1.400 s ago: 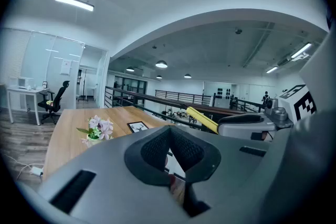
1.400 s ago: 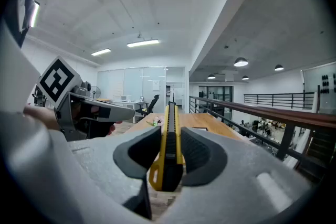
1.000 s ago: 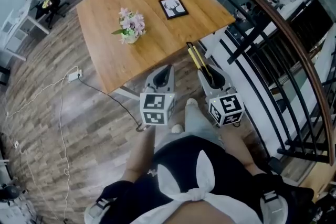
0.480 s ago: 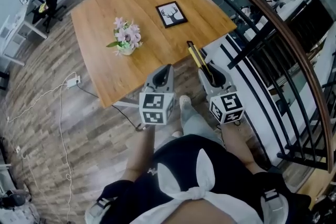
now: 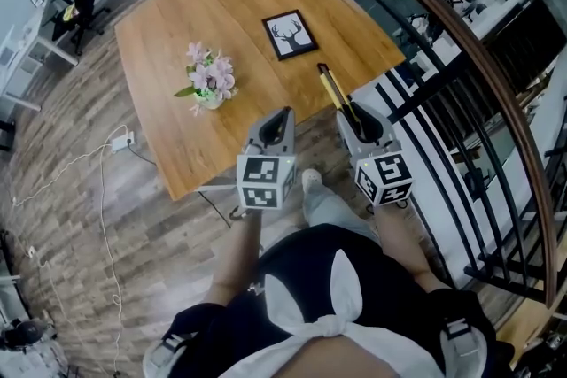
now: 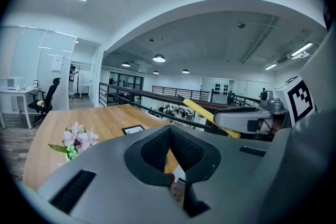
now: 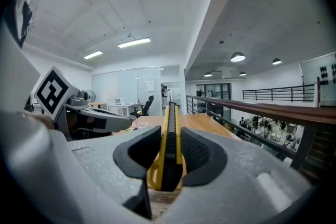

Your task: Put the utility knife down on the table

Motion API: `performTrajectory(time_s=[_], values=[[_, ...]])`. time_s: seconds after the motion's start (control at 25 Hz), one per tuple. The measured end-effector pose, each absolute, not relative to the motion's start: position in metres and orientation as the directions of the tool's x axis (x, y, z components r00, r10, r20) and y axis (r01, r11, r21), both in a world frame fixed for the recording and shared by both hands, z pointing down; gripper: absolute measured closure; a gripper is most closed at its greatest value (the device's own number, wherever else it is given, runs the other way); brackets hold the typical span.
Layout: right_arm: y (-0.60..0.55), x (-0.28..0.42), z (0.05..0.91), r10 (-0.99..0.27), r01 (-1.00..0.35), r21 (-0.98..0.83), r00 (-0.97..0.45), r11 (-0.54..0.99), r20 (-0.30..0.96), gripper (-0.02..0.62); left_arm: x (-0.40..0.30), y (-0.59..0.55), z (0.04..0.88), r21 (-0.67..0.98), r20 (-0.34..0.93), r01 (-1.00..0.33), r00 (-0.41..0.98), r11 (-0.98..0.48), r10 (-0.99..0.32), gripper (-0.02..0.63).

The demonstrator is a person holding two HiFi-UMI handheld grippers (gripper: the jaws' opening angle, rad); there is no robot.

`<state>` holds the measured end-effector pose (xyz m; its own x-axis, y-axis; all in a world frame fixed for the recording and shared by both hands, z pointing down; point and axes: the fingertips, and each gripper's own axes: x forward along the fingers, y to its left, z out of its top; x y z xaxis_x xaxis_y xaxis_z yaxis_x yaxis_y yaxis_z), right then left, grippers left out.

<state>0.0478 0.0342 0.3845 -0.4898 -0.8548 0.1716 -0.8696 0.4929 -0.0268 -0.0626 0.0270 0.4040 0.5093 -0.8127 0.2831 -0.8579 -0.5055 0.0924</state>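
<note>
The left gripper (image 5: 285, 114) and right gripper (image 5: 351, 112) are held side by side in front of the body. Both are at the table's (image 5: 168, 31) near edge and point toward it, tipped slightly below level. The left one is nearer the middle of that edge, the right one nearer the table's right corner. The left gripper's jaws are together with nothing between them. The right gripper's jaws are clamped on the rear end of the knife (image 5: 331, 87), which stands on edge and runs straight out ahead toward the table. The left forearm (image 5: 232, 261) and right forearm (image 5: 396, 230) reach forward from the torso toward the table.
</note>
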Motion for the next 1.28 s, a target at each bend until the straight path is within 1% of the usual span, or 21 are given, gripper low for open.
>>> performTrajectory(time_s=[0.52,0.92,1.28], values=[[-0.026,0.065,0.388,-0.852,-0.869,-0.042,-0.493,0.494,0.175,0.480,-0.055,-0.021,0.407,0.079,0.326,-0.874,0.477,-0.479,-0.816,0.591],[-0.070,0.067,0.376,-0.844,-0.854,-0.023,-0.517,0.520,0.142,0.480,-0.054,-0.059,0.404,0.065,0.305,-0.887,0.454,-0.458,-0.837,0.591],[-0.110,0.064,0.377,-0.821,-0.831,-0.012,-0.553,0.557,0.143,0.481,-0.054,-0.096,0.408,0.065,0.306,-0.897,0.435,-0.437,-0.847,0.591]])
